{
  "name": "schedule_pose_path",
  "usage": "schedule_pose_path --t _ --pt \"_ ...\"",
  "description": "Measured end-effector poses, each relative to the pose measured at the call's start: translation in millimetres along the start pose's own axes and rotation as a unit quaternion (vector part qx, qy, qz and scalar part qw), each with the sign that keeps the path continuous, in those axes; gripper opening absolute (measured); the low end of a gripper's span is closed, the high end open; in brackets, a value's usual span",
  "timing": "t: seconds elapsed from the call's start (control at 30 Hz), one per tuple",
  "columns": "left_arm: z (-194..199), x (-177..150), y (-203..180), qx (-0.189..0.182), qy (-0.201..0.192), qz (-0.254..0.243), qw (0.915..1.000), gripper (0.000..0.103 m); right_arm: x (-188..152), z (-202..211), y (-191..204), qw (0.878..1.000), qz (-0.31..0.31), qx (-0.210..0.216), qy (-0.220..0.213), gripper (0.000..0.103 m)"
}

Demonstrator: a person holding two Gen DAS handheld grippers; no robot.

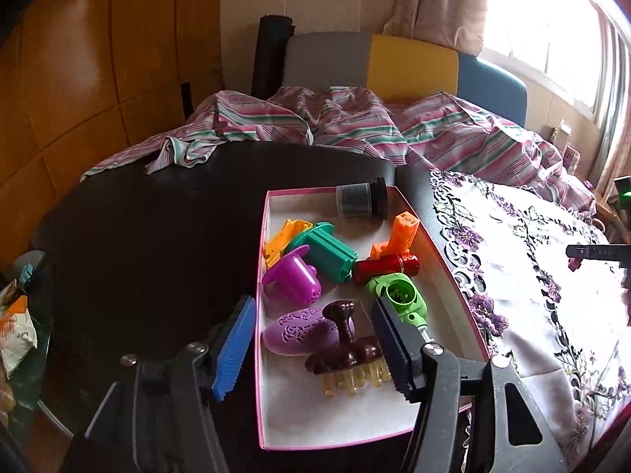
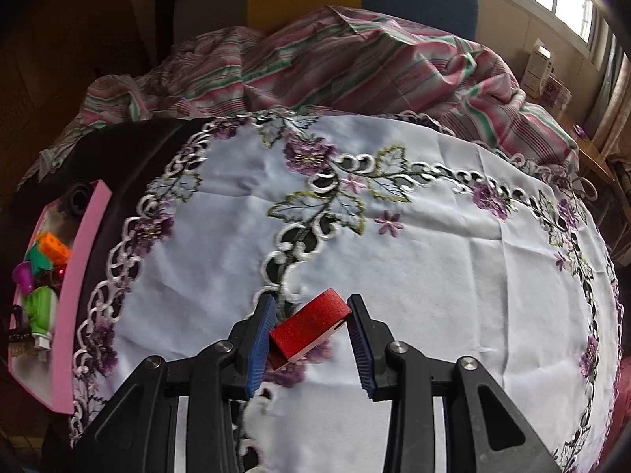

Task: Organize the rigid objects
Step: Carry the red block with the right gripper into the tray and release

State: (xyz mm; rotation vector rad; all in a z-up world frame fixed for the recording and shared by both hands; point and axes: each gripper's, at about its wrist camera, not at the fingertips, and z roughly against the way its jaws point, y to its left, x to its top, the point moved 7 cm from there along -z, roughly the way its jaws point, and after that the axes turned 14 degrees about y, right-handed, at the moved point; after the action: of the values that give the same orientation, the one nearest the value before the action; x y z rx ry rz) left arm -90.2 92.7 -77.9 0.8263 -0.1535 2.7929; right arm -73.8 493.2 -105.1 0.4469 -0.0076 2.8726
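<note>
A pink-rimmed box (image 1: 430, 232) with a white floor sits on the dark table and holds several rigid items. Among them are a brown massage brush (image 1: 343, 345), a purple oval (image 1: 295, 331), a green tool (image 1: 398, 295), a red cylinder (image 1: 388, 266), a purple cup (image 1: 292, 280) and a dark jar (image 1: 361, 199). My left gripper (image 1: 313, 349) hovers open over the near end of the box, with the brush lying loose below its pads. In the right wrist view, my right gripper (image 2: 311, 339) is shut on a red block (image 2: 311, 321), held askew above the embroidered cloth (image 2: 394, 256). The box (image 2: 75, 287) appears at the left.
A white cloth with purple flower embroidery (image 1: 524, 276) covers the right part of the table. The dark tabletop (image 1: 157, 236) lies left of the box. A striped pink-and-green sheet (image 1: 355, 122) is bunched behind the table, with a bag (image 1: 19, 323) at the far left.
</note>
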Motion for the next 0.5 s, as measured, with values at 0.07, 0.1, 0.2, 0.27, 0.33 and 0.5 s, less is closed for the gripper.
schedule_pose_path --t 0.07,0.1,0.2,0.27,0.33,0.5 --pt "1.3 -1.8 4.1 -0.003 0.0 0.006 1.0 0.064 -1.7 7.4 28.2 1.0 0.026 0.016 -0.005 0.037" --pt "2.0 -2.7 6.0 -0.003 0.0 0.008 1.0 0.065 -2.9 11.6 43.8 0.999 0.039 0.025 -0.009 0.037" --pt "4.0 -6.0 16.6 -0.002 0.0 0.021 0.9998 0.065 -9.7 23.5 94.7 0.995 0.079 0.061 -0.017 0.037" --pt "5.5 -8.5 26.6 -0.001 0.001 0.033 0.9994 0.065 -17.1 30.9 130.3 0.99 0.111 0.083 -0.02 0.037" --pt "7.6 -10.4 37.5 0.004 0.0 0.045 0.999 0.065 -27.8 35.6 167.2 0.983 0.145 0.107 -0.02 0.037" --pt "12.3 -17.4 62.5 0.01 0.002 0.073 0.9973 0.065 -59.5 34.3 255.6 0.961 0.221 0.168 0.006 0.037"
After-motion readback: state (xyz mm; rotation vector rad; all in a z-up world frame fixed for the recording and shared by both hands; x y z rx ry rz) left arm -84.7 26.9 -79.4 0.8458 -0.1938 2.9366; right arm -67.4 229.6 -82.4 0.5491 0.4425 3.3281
